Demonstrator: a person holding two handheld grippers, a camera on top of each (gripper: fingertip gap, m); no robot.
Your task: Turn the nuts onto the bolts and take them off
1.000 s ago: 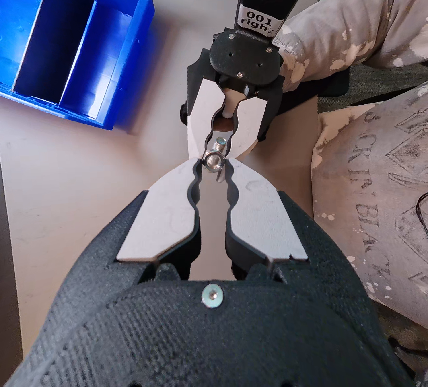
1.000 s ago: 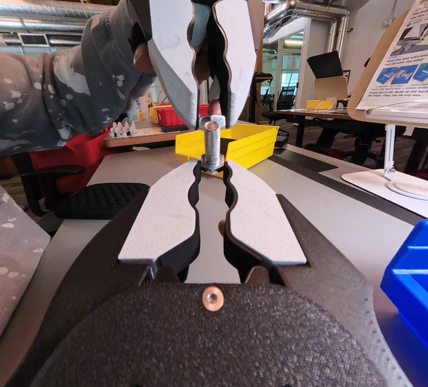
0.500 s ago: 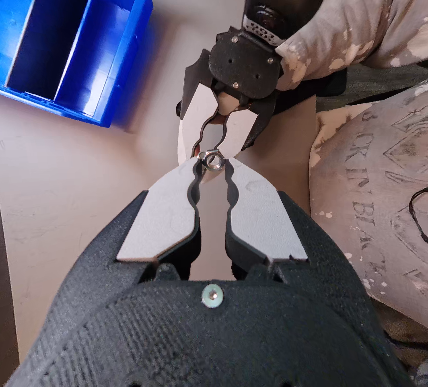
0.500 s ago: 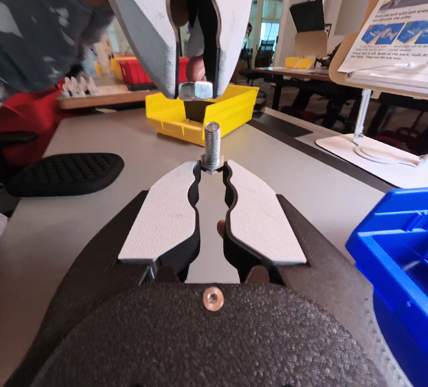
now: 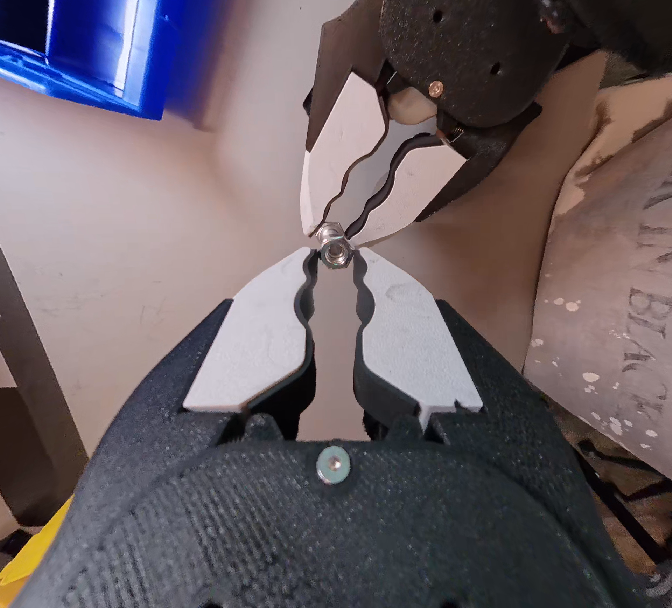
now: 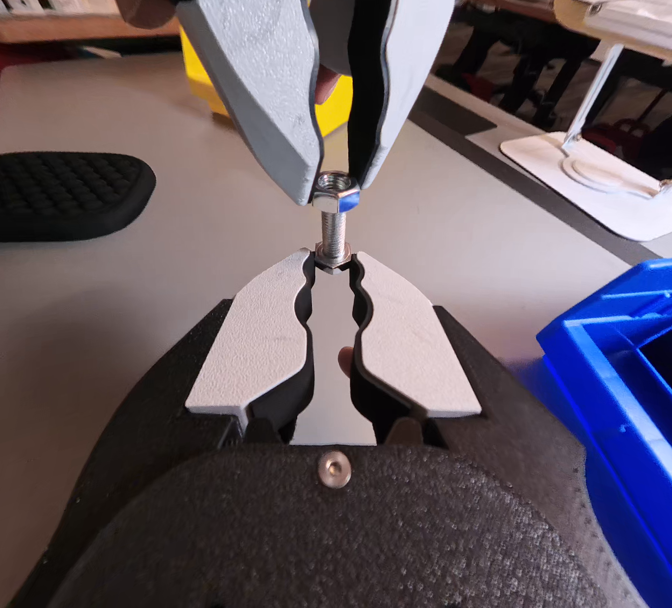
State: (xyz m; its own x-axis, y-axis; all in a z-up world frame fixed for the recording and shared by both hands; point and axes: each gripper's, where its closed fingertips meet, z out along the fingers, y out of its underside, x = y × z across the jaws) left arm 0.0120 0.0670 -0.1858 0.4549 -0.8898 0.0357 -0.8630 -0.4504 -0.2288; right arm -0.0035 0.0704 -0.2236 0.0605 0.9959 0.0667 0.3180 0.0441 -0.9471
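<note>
Nut: silver hex nut (image 6: pixel 335 194) pinched between the tips of my left gripper (image 6: pixel 336 186), sitting on the top end of the bolt's thread; in the left wrist view the nut (image 5: pixel 334 254) faces the camera, its threaded hole open toward me.
Bolt: silver bolt (image 6: pixel 332 240) standing upright, thread pointing up, its hex head clamped at the tips of my right gripper (image 6: pixel 331 262); the bare thread shows between the head and the nut.
Left gripper: closed on the nut, coming down from above in the right wrist view; its white fingers (image 5: pixel 267 339) converge on the nut in its own view (image 5: pixel 334 255).
Right gripper: closed on the bolt head, fingers (image 6: pixel 260 332) reaching forward just over the table; in the left wrist view it (image 5: pixel 331 232) enters from the far right and meets my left gripper tip to tip.
Table: pale grey surface (image 6: pixel 109 299) under both grippers.
Blue bin: blue bin (image 6: pixel 614 368) on the table at near right in the right wrist view; in the left wrist view it (image 5: pixel 91 26) lies far left.
Yellow bin: yellow bin (image 6: pixel 203 88) on the far side of the table, mostly hidden behind my left gripper.
Black pad: textured black pad (image 6: pixel 65 190) at the left.
White stand: white base (image 6: pixel 582 186) at far right.
</note>
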